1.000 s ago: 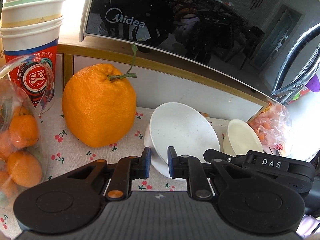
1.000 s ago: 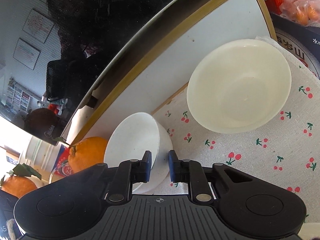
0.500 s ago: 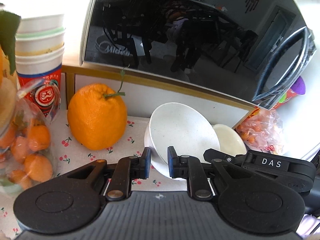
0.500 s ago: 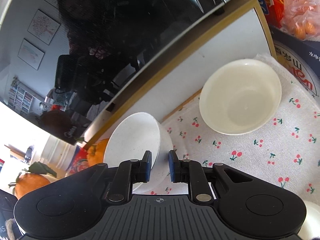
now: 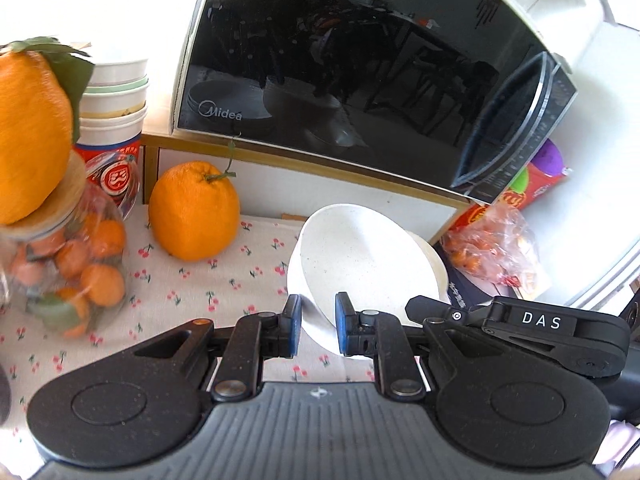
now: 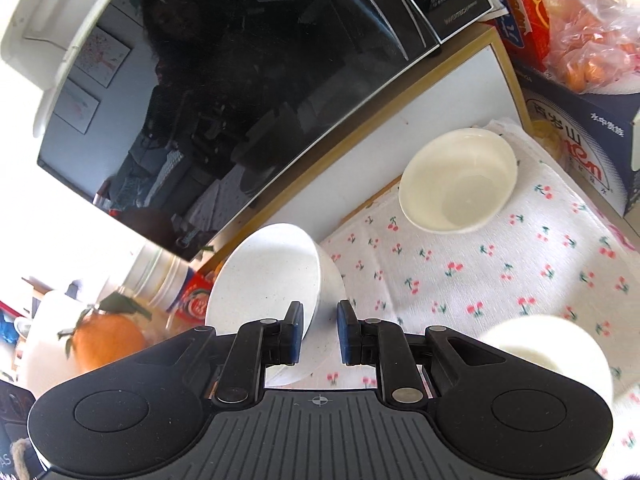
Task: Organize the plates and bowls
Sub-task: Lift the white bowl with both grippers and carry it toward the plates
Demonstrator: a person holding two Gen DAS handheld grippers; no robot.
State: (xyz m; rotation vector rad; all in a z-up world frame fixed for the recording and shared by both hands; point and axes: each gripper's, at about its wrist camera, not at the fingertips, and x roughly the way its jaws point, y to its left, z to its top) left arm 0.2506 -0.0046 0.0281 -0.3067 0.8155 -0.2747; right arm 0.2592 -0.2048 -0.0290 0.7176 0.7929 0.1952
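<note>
A white speckled bowl (image 5: 360,256) hangs tilted above the cherry-print cloth (image 5: 224,284). My left gripper (image 5: 318,312) is shut on its near rim. In the right wrist view the same bowl (image 6: 272,276) has its wall pinched in my right gripper (image 6: 319,314), also shut. The right gripper's black body (image 5: 520,320) shows beside the bowl in the left wrist view. A cream bowl (image 6: 458,180) sits upright on the cloth farther back, near the shelf edge. Its rim (image 5: 434,264) peeks out behind the held bowl.
A black-doored microwave (image 5: 340,60) stands on a white shelf behind. A large orange (image 5: 194,210), a jar of tangerines (image 5: 68,264) topped by another orange, and stacked paper cups (image 5: 114,108) lie left. Snack bags (image 6: 580,48) and a box (image 6: 580,136) lie right. A blurred white dish (image 6: 552,344) is near.
Both grippers have risen and drawn back with the white bowl held between them. The cream bowl and the orange now look smaller and farther. The jar came into fuller view.
</note>
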